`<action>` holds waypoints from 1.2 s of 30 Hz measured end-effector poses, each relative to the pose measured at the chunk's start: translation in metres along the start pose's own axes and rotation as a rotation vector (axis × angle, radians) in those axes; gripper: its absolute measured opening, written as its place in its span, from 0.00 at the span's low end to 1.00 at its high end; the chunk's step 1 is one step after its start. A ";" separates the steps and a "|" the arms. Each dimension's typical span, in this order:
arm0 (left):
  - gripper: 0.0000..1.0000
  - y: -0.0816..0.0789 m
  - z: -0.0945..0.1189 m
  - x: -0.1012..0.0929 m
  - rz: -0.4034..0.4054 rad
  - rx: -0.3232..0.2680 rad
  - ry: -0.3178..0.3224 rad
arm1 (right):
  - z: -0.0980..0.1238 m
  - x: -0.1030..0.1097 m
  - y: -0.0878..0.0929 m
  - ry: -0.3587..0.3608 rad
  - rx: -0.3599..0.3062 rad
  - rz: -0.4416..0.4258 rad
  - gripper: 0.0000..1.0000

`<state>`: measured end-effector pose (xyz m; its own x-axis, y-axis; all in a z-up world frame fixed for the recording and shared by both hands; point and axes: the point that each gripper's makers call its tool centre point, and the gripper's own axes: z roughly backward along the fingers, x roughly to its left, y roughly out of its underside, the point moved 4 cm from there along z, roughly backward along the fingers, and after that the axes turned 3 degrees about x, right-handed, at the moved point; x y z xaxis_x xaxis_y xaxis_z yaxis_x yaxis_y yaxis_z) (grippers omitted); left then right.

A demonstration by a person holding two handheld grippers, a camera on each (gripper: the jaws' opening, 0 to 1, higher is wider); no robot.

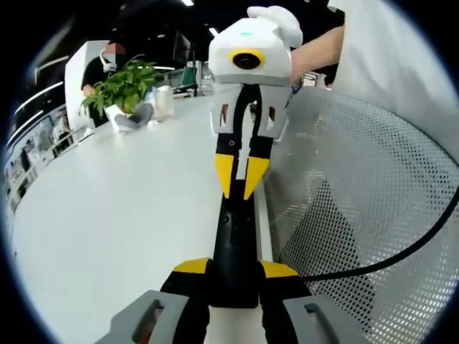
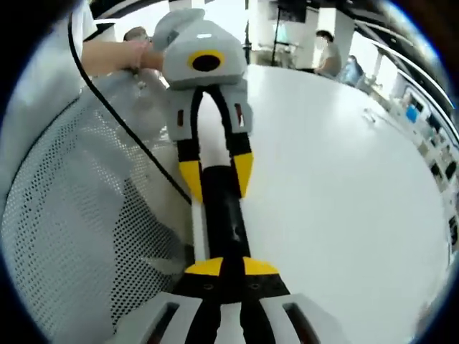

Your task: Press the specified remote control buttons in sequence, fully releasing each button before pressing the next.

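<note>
Left gripper view: left gripper [image 1: 233, 276] pinching near end of black remote control [image 1: 233, 251], white table [image 1: 107, 215] beneath. Right gripper [image 1: 240, 175] at 12 o'clock, yellow tips together on remote's face.

Right gripper view: right gripper [image 2: 224, 276] nearly shut, pressing down; left gripper [image 2: 215, 175] clamps far end.

Press likely under way; next, lift fully clear.

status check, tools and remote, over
Left tool shut on remote, gripping one end. Right tool shut, tips on the other end. White table, mesh panel alongside; nothing blocking.
</note>
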<state>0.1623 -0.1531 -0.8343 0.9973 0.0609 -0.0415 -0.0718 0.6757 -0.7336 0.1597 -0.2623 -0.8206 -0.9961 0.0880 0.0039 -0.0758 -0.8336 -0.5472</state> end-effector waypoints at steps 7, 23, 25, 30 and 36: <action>0.25 0.000 0.000 0.000 0.003 -0.002 0.000 | -0.002 -0.001 -0.003 -0.013 -0.007 -0.009 0.05; 0.25 -0.001 0.001 0.000 0.000 -0.002 0.001 | -0.007 -0.003 -0.015 -0.073 0.234 0.124 0.05; 0.25 -0.001 0.001 0.000 0.000 -0.002 0.001 | -0.008 -0.003 -0.017 -0.083 0.300 0.159 0.05; 0.25 -0.001 0.000 0.000 0.000 -0.002 0.000 | -0.012 -0.002 -0.021 -0.082 0.418 0.193 0.05; 0.25 -0.001 0.000 0.000 0.000 -0.002 0.000 | -0.011 -0.001 -0.019 -0.059 0.410 0.170 0.05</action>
<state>0.1623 -0.1532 -0.8336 0.9973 0.0609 -0.0416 -0.0718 0.6743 -0.7350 0.1628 -0.2406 -0.8191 -0.9960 -0.0899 -0.0031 0.0891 -0.9818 -0.1675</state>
